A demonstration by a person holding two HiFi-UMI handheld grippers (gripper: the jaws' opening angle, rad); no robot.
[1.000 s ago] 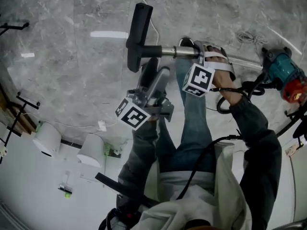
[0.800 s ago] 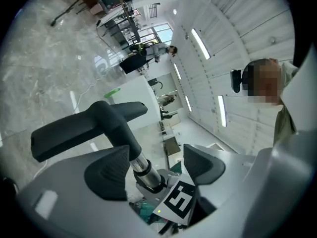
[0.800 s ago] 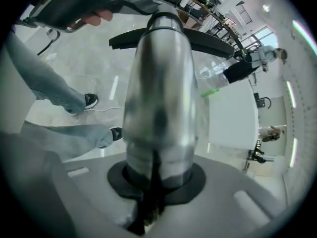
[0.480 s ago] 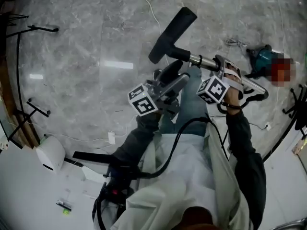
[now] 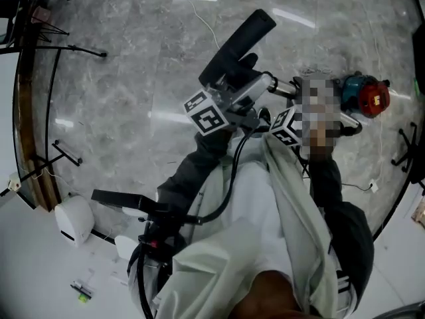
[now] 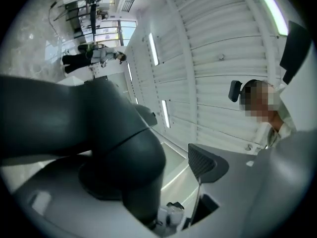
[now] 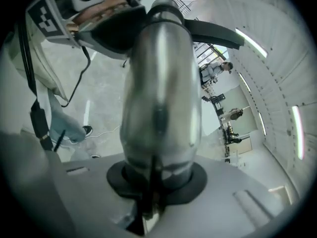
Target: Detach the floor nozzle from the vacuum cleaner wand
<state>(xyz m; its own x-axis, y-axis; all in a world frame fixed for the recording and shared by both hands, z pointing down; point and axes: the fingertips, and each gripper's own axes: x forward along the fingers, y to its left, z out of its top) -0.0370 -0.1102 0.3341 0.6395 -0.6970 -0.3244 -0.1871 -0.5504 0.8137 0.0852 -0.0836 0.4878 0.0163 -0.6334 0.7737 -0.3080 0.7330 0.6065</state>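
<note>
The black floor nozzle (image 5: 236,42) sits on the end of the metal wand (image 5: 282,86), both lifted well off the floor. In the left gripper view its dark neck (image 6: 99,133) lies between the jaws of my left gripper (image 6: 166,170), against one of them. The other pad (image 6: 205,162) stands clear of the neck with a gap. My right gripper (image 7: 158,182) is shut on the shiny wand (image 7: 158,93); its jaws have just been opening slightly with the wand still between them. In the head view only its marker cube (image 5: 285,130) shows beside a mosaic patch.
The teal and red vacuum body (image 5: 362,95) lies on the grey marble floor at the right. A thin cable (image 5: 199,12) runs over the floor. Black stands (image 5: 60,45) are at the left, a white unit (image 5: 73,219) lower left. People (image 7: 218,71) stand far off.
Both grippers, the nozzle and the wand have risen toward the head camera. The nozzle has swung from lying across the view to slanting up and right. The view has shifted.
</note>
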